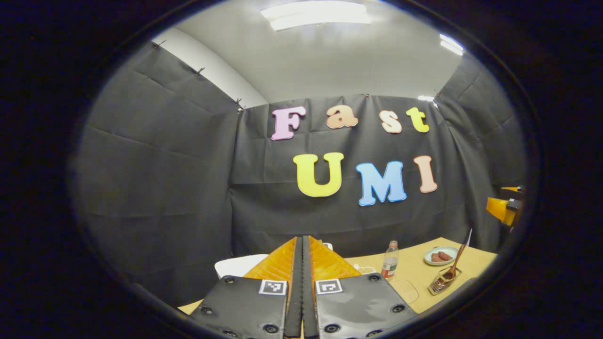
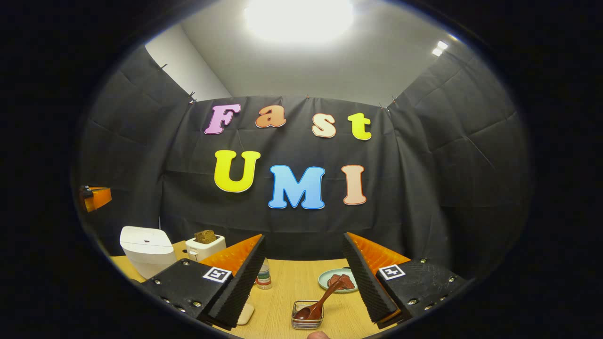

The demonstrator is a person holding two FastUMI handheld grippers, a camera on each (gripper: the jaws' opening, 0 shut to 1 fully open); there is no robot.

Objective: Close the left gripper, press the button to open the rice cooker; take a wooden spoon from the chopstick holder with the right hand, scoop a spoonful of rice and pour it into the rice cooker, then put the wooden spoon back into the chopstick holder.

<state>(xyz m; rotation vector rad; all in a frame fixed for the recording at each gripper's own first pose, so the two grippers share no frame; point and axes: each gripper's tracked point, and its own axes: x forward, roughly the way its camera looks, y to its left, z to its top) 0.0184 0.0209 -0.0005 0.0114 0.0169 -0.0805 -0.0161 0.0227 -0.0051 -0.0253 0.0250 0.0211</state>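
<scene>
Left hand-held gripper (image 1: 302, 263): we see its fingers pressed together with nothing between them, held high above the bench (image 1: 419, 278) and aimed at the wall. Closing step looks done; the button press is not yet made.
Right hand-held gripper (image 2: 304, 278): jaws spread wide and empty, hovering above the chopstick holder (image 2: 307, 315).
Rice cooker (image 2: 147, 249): white, lid down, at the left end of the bench in the right gripper view; in the left gripper view a white curved top (image 1: 240, 266) sits just left of the shut fingers, likely the same cooker.
Wooden spoon (image 2: 320, 303): standing tilted in the wire holder, handle leaning toward the plate (image 2: 337, 281).
Rice supply: we cannot tell where it sits.
Risk, button: we judge the closed fingers could come down beside the button or shove the light cooker along the bench, since the button is too small to make out.
Risk, spoon: the slanted handle may slip between wide jaws, or the light holder may tip or lift with it.
Risk, clutter: the bottle (image 2: 264, 275) and the toaster (image 2: 203, 246) stand close to the path to the cooker; a sweeping spoon could knock them or spill rice.
</scene>
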